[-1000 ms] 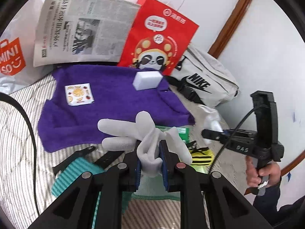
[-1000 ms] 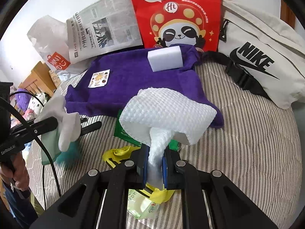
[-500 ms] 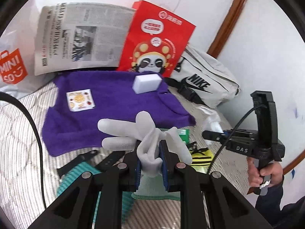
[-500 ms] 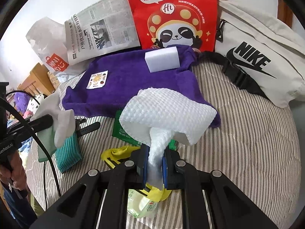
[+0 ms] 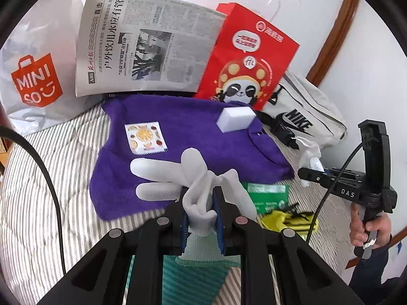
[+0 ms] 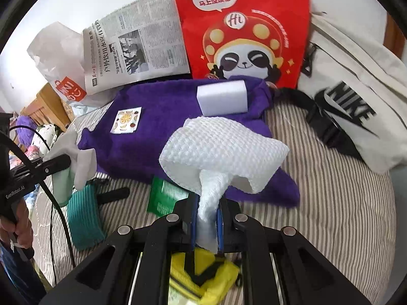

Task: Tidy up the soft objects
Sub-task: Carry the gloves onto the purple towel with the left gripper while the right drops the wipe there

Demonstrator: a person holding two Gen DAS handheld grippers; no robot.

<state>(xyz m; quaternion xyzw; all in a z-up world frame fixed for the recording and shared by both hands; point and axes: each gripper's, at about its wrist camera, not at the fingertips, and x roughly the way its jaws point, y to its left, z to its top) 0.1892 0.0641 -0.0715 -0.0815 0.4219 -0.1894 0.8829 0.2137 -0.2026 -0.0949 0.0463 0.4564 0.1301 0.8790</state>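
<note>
Striped grey-and-white quilted bed cover (image 5: 45,178) carries everything; spread on it is the big purple terry towel (image 5: 183,132), limp and heavy-ish for cloth, so it'll drag and fold if lifted by one corner, better pinched at an edge and slid. Behind it, leaning on the wall: folded newspaper (image 5: 142,45), red panda-print paper bag (image 5: 244,56), cream Nike sling bag (image 6: 356,96), white Miniso plastic bag (image 5: 33,76). On the towel: white rectangular foam sponge block (image 6: 222,97), very light and squashy, take it across the short faces; flat fruit-print sachet (image 5: 145,138), thin and probably slick. Left gripper (image 5: 202,218) is clamped tight on the bunched middle of a white knit work glove (image 5: 178,175), held up off the bed near the towel's near edge, fingers flopping free; pale green cuff hangs below the jaws. Right gripper (image 6: 207,225) is closed hard on a pinched fold of a white waffle-weave cloth (image 6: 223,150), lifted over the towel's front corner, the rest draping open. Both are light, floppy, non-slip; a mid-body pinch holds fine. Only the right view shows the black strap-like thing and most of the teal ribbed cloth (image 6: 84,218) under the left hand's tool; the green foil packet (image 6: 165,198) and yellow-black fabric piece (image 6: 203,277) show in both, though I can't tell what the yellow piece is.
</note>
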